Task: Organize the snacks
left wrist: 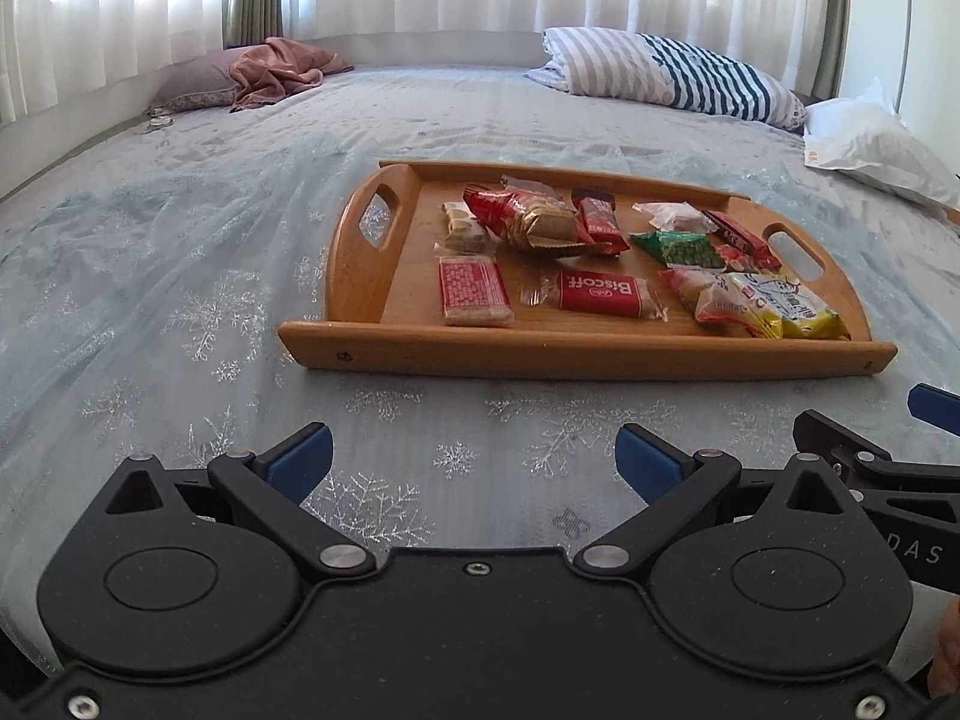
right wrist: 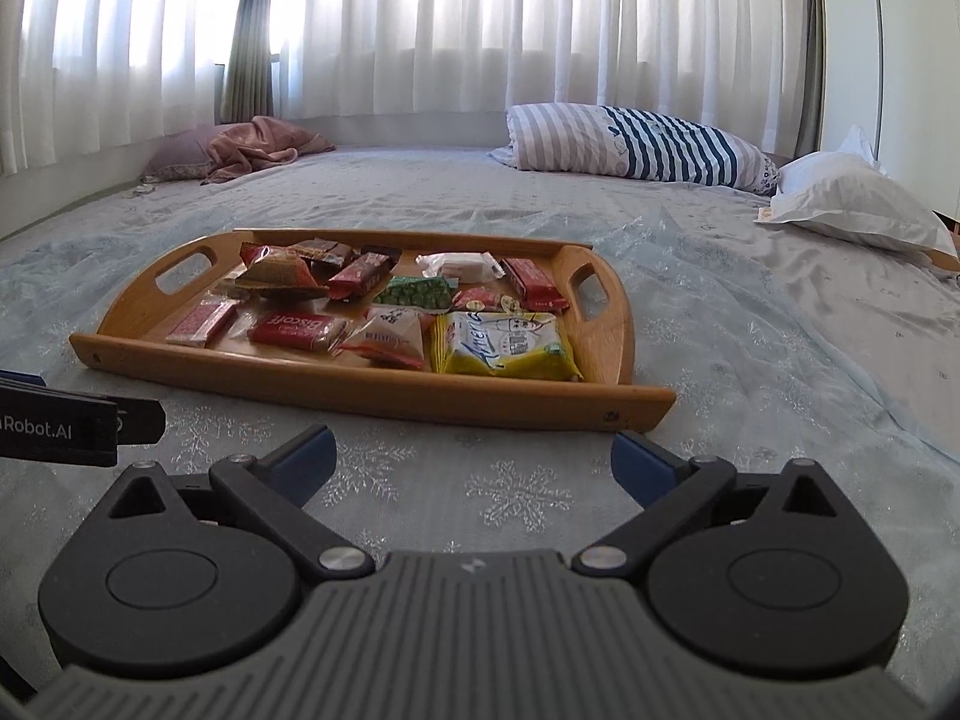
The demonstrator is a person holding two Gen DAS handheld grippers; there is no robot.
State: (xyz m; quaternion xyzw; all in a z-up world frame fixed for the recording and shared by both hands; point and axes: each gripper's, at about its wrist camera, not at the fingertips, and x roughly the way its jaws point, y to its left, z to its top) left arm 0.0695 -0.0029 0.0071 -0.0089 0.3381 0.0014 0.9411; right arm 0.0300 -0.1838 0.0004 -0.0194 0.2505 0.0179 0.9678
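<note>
A wooden tray with two handle slots lies on the bed and holds several snack packs. Among them are a red Biscoff pack, a red-checked wafer pack, an opened cracker sleeve, a green pack and a yellow pack. My left gripper is open and empty, low over the bedspread, short of the tray's front rim. My right gripper is open and empty beside it, also short of the rim.
A snowflake bedspread covers the bed. A striped pillow and a white pillow lie at the far right. A pink pillow with a crumpled blanket lies at the far left. Curtains hang behind the bed.
</note>
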